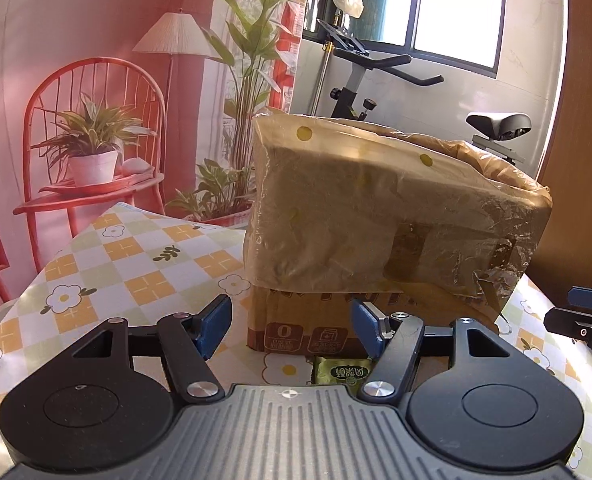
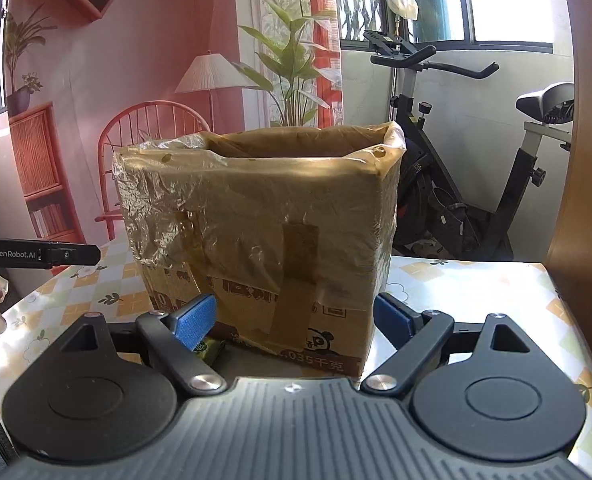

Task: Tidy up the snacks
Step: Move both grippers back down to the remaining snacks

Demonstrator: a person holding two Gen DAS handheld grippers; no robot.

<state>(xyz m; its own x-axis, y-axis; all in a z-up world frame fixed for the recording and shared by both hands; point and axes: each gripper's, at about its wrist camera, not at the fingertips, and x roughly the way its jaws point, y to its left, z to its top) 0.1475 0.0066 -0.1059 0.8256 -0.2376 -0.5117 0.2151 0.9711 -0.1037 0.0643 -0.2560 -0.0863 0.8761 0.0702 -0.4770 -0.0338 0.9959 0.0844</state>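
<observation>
A cardboard box (image 1: 376, 220) lined with a clear plastic bag stands on the table; it also shows in the right wrist view (image 2: 255, 220). A green wrapped snack (image 1: 342, 372) lies on the tablecloth at the box's foot, just below and between the fingers of my left gripper (image 1: 291, 326), which is open and empty. In the right wrist view the snack (image 2: 209, 350) peeks out by the left blue pad. My right gripper (image 2: 296, 316) is open and empty, its fingers on either side of the box's lower front.
The table (image 1: 135, 264) has a checked floral cloth. The right gripper's body (image 1: 584, 320) shows at the right edge; the left gripper's body (image 2: 39, 255) shows at the left edge. An exercise bike (image 2: 476, 200) stands behind the table.
</observation>
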